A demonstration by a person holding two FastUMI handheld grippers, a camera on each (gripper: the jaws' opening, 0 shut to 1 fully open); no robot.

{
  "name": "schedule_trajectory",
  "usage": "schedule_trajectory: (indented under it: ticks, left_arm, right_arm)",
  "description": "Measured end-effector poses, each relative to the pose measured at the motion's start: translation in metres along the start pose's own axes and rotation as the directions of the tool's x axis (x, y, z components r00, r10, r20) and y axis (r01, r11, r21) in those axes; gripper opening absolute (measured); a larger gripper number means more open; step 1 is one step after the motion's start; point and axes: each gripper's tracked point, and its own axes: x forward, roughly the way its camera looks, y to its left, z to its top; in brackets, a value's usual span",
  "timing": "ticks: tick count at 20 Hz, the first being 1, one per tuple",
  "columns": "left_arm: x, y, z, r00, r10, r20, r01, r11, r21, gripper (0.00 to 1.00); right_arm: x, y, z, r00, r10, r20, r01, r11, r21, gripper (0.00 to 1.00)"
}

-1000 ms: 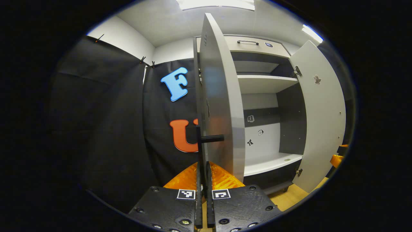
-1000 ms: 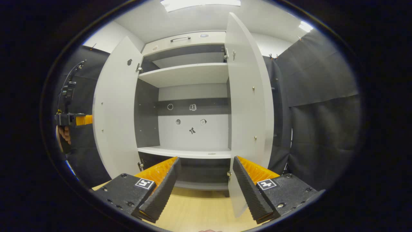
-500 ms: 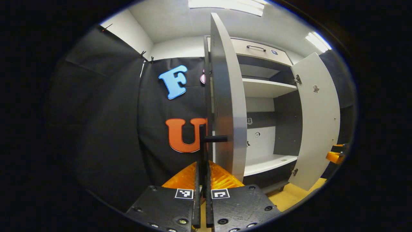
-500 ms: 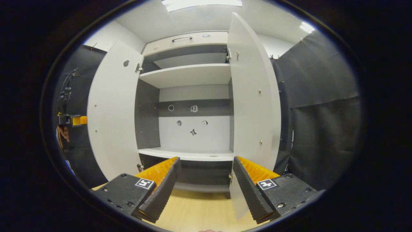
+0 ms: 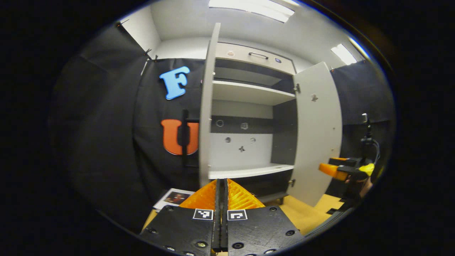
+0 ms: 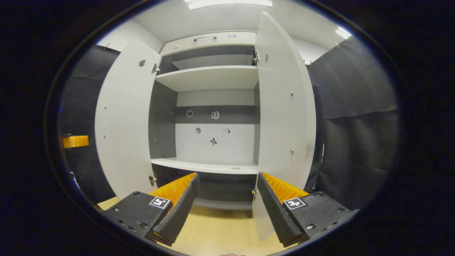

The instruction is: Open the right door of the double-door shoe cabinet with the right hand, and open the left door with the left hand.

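Left gripper view has the left gripper (image 5: 221, 199) with jaws pressed together on nothing, right gripper (image 6: 227, 202) jaws wide, both shoe cabinet (image 6: 213, 78) doors swung open.

Small stickers (image 6: 213, 141) on cabinet back panel: too small to identify; printed card (image 5: 175, 197) on floor: partly hidden behind left tongs (image 5: 221, 213).

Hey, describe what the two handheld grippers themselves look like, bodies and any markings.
The left gripper and right gripper share one build: black studded plates with screws, each carrying a small square black-and-white marker, ahead of orange ribbed wedges. The right one's jaws have toothed, ridged inner faces. In the left gripper view, the right gripper seen farther off has an orange and black body, a yellow part and a black cable rising from it.
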Motion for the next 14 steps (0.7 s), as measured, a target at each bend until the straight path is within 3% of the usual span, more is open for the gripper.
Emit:
schedule_trajectory:
  ticks: [1,3,6,7,8,9,10,12,13,14]
  left_arm:
    - [0.005,-0.017,-0.003,1.0,-0.026,0.012,0.026,0.999,-0.024,0.0]
    - [0.023,-0.03,0.003,0.997,-0.001,0.077,0.004,0.999,-0.044,0.0]
    - [0.064,-0.028,-0.004,0.983,0.142,0.12,-0.141,0.99,-0.011,0.01]
    - [0.073,-0.029,-0.009,0.98,0.158,0.117,-0.159,0.987,0.0,0.04]
    - [0.08,-0.027,-0.015,0.976,0.186,0.11,-0.188,0.982,0.007,0.16]
    - [0.085,-0.03,-0.022,0.977,0.19,0.099,-0.191,0.982,-0.006,0.52]
    - [0.09,-0.035,-0.027,0.98,0.178,0.09,-0.176,0.984,-0.029,0.39]
    - [0.092,-0.045,-0.032,0.984,0.151,0.09,-0.145,0.987,-0.073,0.65]
    - [0.09,-0.044,-0.034,0.984,0.156,0.091,-0.149,0.985,-0.082,0.72]
    - [0.091,-0.041,-0.035,0.981,0.175,0.086,-0.168,0.983,-0.08,0.95]
  right_arm:
    - [0.0,0.001,-0.003,1.0,0.004,-0.009,-0.004,1.0,0.009,1.0]
    - [-0.001,0.005,-0.005,1.0,0.017,-0.009,-0.016,0.999,0.029,1.0]
    - [-0.006,0.008,-0.003,0.999,0.031,0.008,-0.032,0.999,0.045,1.0]
    - [-0.009,0.008,-0.003,0.999,0.031,0.015,-0.032,0.998,0.048,1.0]
    - [-0.011,0.006,-0.004,0.999,0.026,0.018,-0.027,0.998,0.05,1.0]
    - [-0.014,0.004,-0.006,1.0,0.024,0.019,-0.024,0.998,0.051,1.0]
    - [-0.016,0.0,-0.007,1.0,0.017,0.018,-0.018,0.999,0.049,1.0]
    - [-0.019,-0.007,-0.005,1.0,0.007,0.03,-0.008,0.999,0.036,1.0]
    - [-0.021,-0.013,-0.004,0.999,-0.003,0.039,0.002,1.0,0.031,1.0]
    - [-0.021,-0.017,-0.002,0.999,-0.011,0.048,0.01,1.0,0.027,1.0]
